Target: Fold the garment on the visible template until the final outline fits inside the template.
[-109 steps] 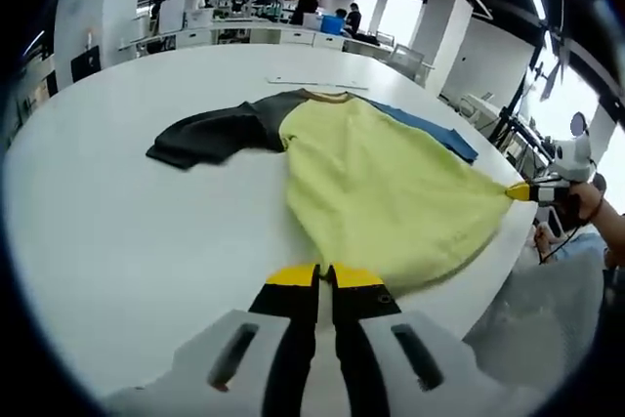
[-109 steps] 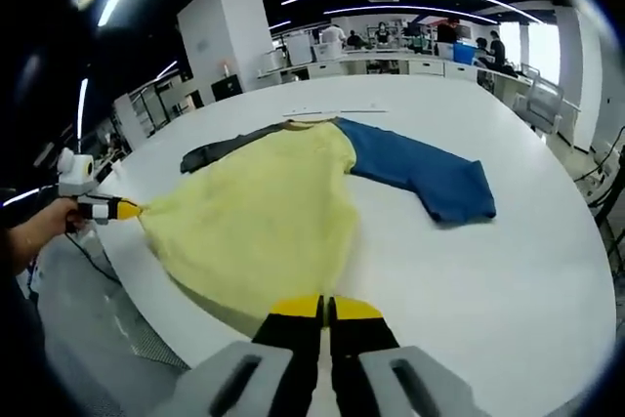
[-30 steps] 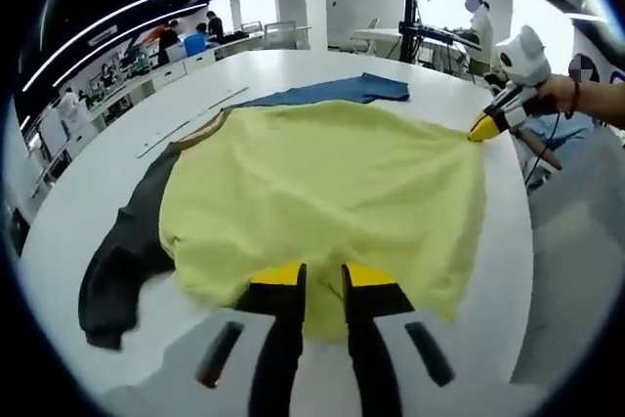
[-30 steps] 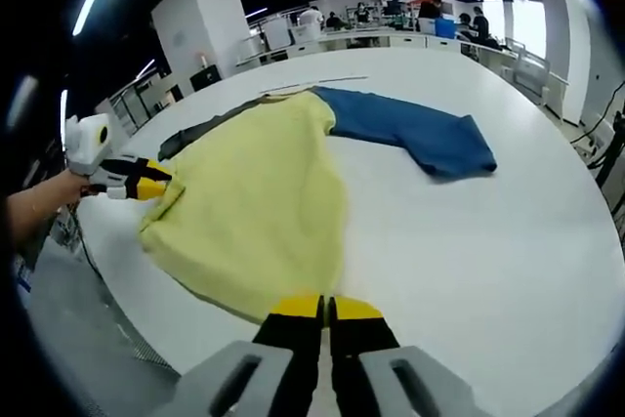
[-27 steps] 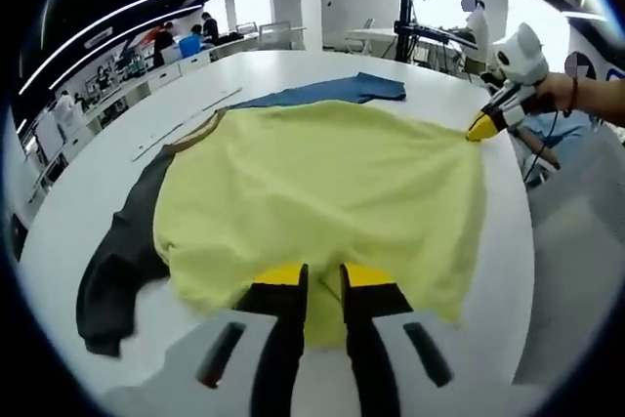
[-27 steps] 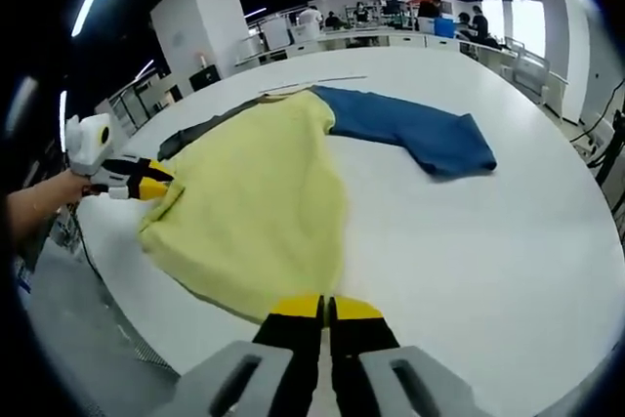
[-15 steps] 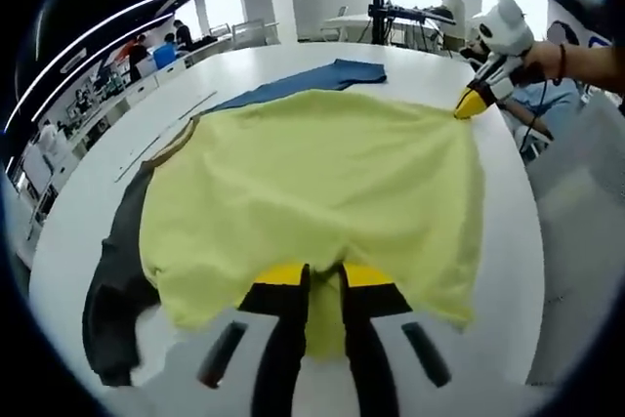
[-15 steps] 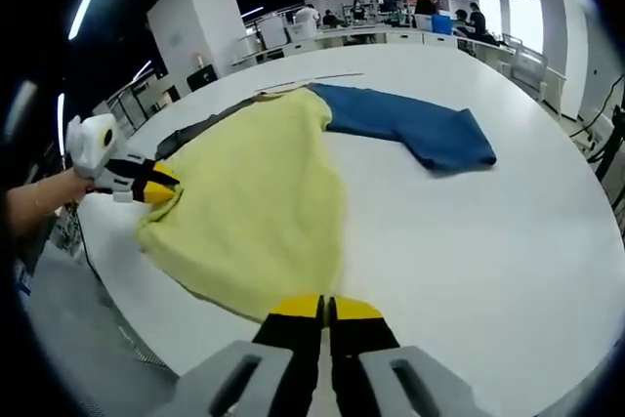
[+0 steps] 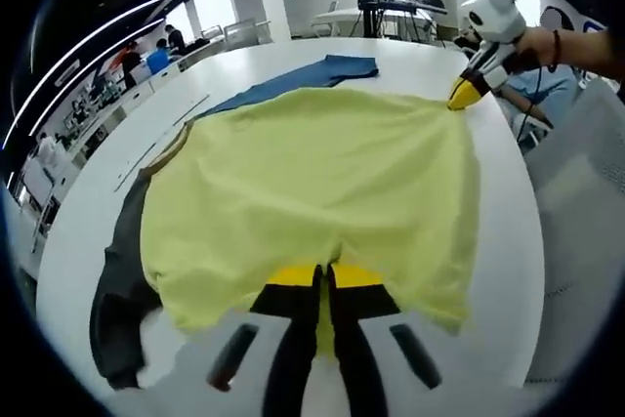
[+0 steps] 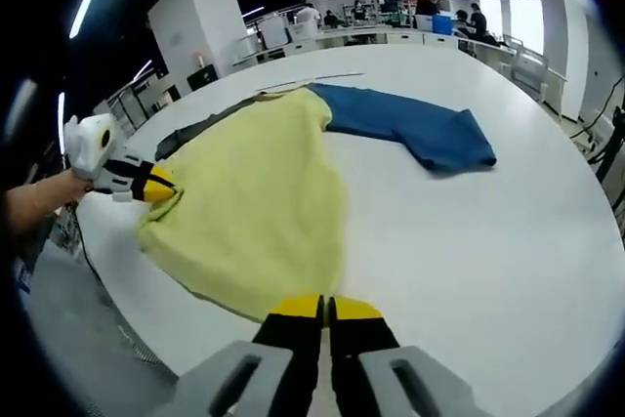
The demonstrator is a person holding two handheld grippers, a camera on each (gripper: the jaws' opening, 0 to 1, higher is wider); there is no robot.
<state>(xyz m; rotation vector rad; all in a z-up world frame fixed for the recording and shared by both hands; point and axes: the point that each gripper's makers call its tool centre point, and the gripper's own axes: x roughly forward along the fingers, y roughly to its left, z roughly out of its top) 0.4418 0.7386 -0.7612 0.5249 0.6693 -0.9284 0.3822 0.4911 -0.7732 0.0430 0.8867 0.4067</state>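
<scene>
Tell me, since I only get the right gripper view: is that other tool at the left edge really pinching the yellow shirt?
Observer: Yes. In the left gripper view, the left gripper has its jaws closed, with the yellow shirt pinched at the hem between them.
Visitor: And the dark sleeve? I see just a sliver.
Observer: The dark sleeve lies on the white table, running alongside the yellow body towards the left gripper.
Visitor: Does my own tool hold anything?
Observer: The right gripper grips the hem's other corner.
</scene>
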